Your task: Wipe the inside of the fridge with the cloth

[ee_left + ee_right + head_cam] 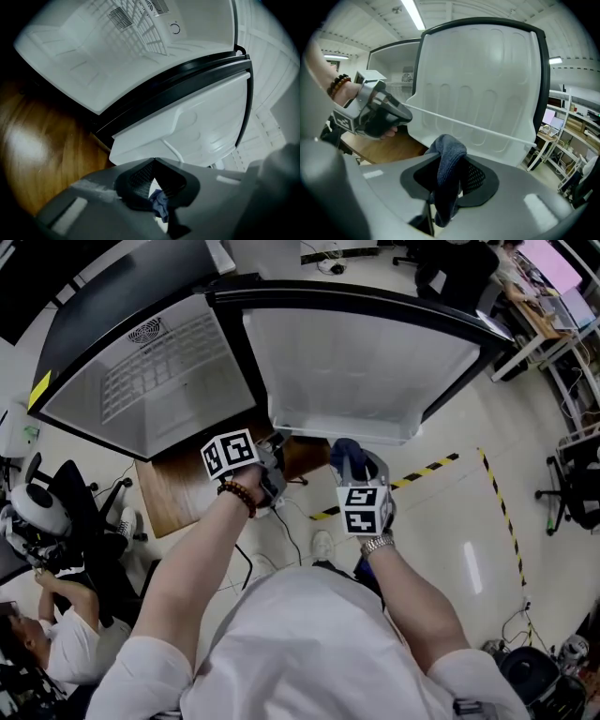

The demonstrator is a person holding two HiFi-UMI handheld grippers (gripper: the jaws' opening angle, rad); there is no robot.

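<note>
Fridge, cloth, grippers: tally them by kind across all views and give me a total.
fridge: 1
cloth: 1
grippers: 2 (left gripper, right gripper)
Total: 4

The pale floor (459, 531) carries yellow-black hazard tape (427, 468); desks (534, 320) (with monitors) stand at right; tube lights (412, 14) shine overhead.

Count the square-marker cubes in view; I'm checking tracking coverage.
2. One black-and-white marker cube on the left gripper, over the brown wooden board; the other on the right gripper, by the open white fridge door. None appears hidden.
</note>
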